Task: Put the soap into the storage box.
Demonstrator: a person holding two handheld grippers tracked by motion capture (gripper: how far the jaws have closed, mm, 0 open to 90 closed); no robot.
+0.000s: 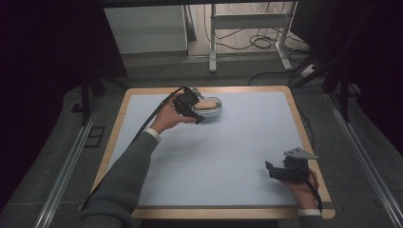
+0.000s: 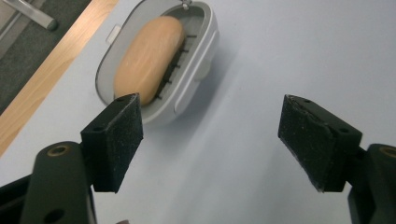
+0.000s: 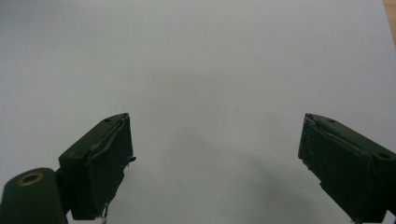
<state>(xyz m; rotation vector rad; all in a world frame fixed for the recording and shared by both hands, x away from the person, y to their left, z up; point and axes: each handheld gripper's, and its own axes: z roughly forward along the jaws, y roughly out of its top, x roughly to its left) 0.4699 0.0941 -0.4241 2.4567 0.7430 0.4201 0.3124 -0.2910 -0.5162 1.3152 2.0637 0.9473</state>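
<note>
left gripper (image 1: 199, 116) beside soap dish (image 2: 205, 56) at desk (image 1: 247, 142) far edge, fingers spread, empty; soap (image 2: 147, 58) lies in dish. likely release step; next: back clear. right gripper (image 1: 272, 170) idle, fingers spread.

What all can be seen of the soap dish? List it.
The soap dish is an oval, pale grey tray, plastic by its look, with a raised rim and a dark slotted rack inside. An orange-tan bar of soap lies lengthwise on that rack. The dish sits flat on the light blue table near its far edge, just beyond the open left gripper, which does not touch it.
</note>
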